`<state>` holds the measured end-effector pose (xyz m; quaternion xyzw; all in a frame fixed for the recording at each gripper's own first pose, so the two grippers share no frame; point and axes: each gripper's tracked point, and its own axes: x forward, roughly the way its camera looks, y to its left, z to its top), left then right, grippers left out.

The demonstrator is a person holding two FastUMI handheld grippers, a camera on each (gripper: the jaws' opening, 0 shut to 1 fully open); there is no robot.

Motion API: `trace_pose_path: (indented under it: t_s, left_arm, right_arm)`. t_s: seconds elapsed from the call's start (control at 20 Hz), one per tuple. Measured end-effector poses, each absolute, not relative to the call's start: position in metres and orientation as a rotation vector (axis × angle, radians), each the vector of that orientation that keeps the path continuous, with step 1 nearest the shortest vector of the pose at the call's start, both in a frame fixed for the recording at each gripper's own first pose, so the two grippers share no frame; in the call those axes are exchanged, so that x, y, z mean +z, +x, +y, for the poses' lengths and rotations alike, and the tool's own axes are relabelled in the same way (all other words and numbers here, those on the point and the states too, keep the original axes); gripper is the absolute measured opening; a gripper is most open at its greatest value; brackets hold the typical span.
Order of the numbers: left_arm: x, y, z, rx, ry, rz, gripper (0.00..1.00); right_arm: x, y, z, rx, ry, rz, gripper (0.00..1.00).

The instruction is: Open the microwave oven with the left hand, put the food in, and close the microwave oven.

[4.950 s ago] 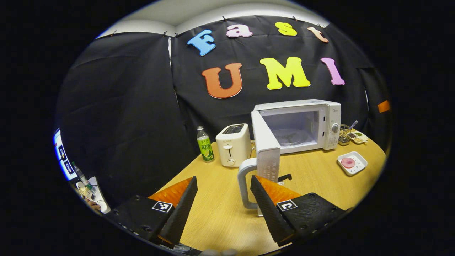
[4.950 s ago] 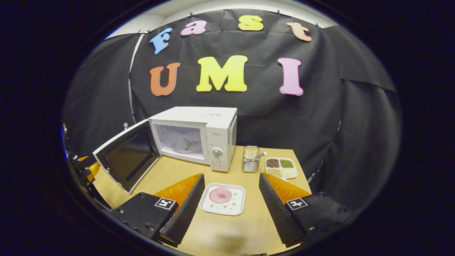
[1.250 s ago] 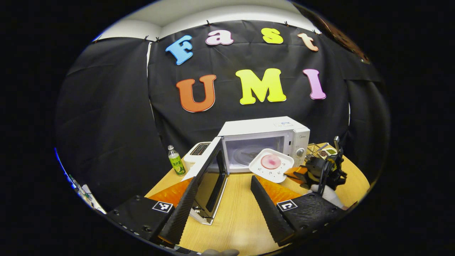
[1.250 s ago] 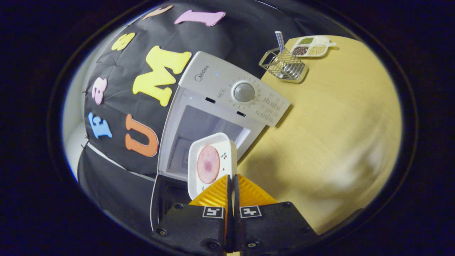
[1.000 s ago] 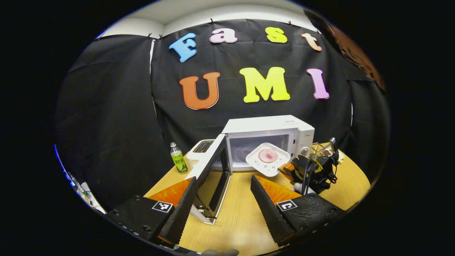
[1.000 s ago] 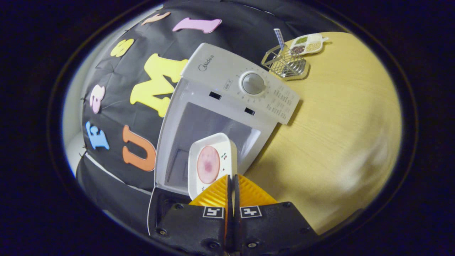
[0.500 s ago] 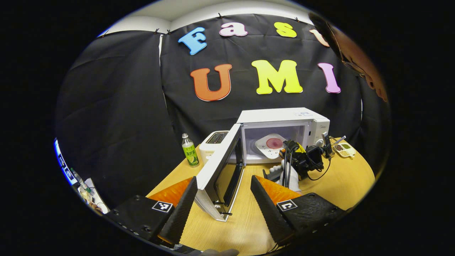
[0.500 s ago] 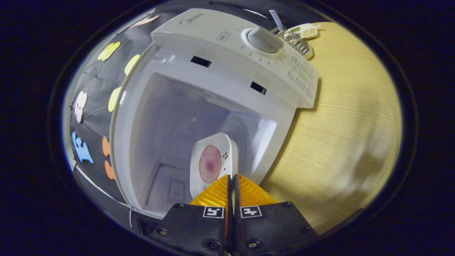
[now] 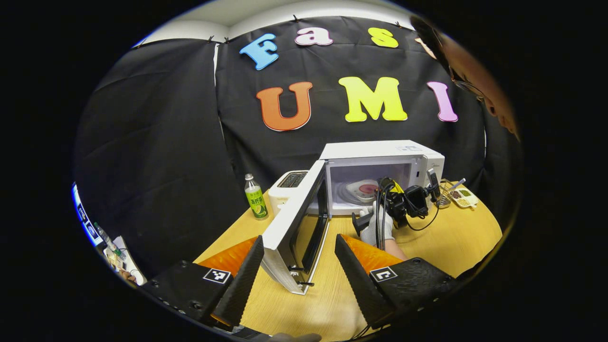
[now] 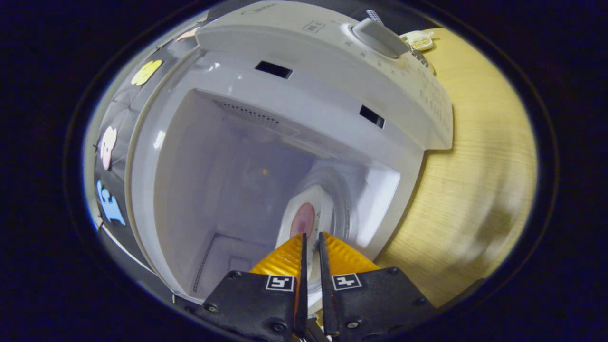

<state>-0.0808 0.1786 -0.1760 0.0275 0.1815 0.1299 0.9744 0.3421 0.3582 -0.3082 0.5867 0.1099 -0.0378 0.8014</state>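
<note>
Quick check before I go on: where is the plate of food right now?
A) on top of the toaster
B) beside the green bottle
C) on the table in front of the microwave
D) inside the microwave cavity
D: the plate of food sits inside the microwave cavity, past the open door.

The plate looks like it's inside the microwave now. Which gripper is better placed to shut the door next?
Probably the left gripper: it is open, with the door's free edge right between its fingers. The right gripper is at the cavity, around the plate, its fingers slightly apart.
</note>
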Motion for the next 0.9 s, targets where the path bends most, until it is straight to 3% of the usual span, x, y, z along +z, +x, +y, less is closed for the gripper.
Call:
trace_pose_path:
  t_s: [0.1, 0.15, 0.2, 0.25, 0.3, 0.4, 0.45, 0.5, 0.7, 0.75, 0.8, 0.85, 0.9]
  left_arm:
    - [-0.174, -0.081, 0.177, 0.258, 0.062, 0.359, 0.90]
    - [-0.171, -0.081, 0.177, 0.257, 0.065, 0.353, 0.90]
    - [-0.168, -0.081, 0.178, 0.256, 0.066, 0.346, 0.90]
    - [-0.164, -0.082, 0.177, 0.254, 0.067, 0.337, 0.90]
    - [-0.161, -0.082, 0.177, 0.252, 0.065, 0.326, 0.90]
    - [-0.153, -0.082, 0.174, 0.248, 0.072, 0.306, 0.90]
    - [-0.149, -0.083, 0.173, 0.241, 0.072, 0.297, 0.90]
    - [-0.145, -0.083, 0.171, 0.235, 0.074, 0.284, 0.90]
    - [-0.118, -0.080, 0.158, 0.193, 0.074, 0.231, 0.90]
    - [-0.111, -0.080, 0.153, 0.176, 0.070, 0.218, 0.90]
    - [-0.103, -0.079, 0.148, 0.161, 0.070, 0.201, 0.84]
    - [-0.095, -0.075, 0.144, 0.145, 0.069, 0.184, 0.91]
    - [-0.089, -0.071, 0.139, 0.132, 0.062, 0.170, 0.92]
  right_arm:
    - [-0.294, 0.334, 0.353, -0.038, 1.249, 0.182, 0.20]
    - [-0.289, 0.327, 0.350, -0.025, 1.229, 0.169, 0.16]
    - [-0.284, 0.319, 0.346, -0.018, 1.193, 0.161, 0.49]
    - [-0.278, 0.311, 0.341, -0.013, 1.153, 0.148, 0.41]
    - [-0.267, 0.302, 0.337, 0.005, 1.115, 0.131, 0.48]
    - [-0.237, 0.281, 0.324, 0.053, 0.960, 0.072, 0.77]
    - [-0.224, 0.272, 0.316, 0.070, 0.873, 0.041, 0.74]
    - [-0.209, 0.263, 0.311, 0.092, 0.790, 0.018, 0.96]
    - [-0.171, 0.217, 0.278, 0.170, 0.520, 0.010, 0.99]
    - [-0.163, 0.204, 0.266, 0.185, 0.453, 0.017, 0.89]
    - [-0.157, 0.189, 0.254, 0.199, 0.389, 0.024, 0.90]
    - [-0.149, 0.175, 0.240, 0.206, 0.334, 0.031, 1.00]
    - [-0.141, 0.159, 0.225, 0.208, 0.281, 0.025, 1.00]
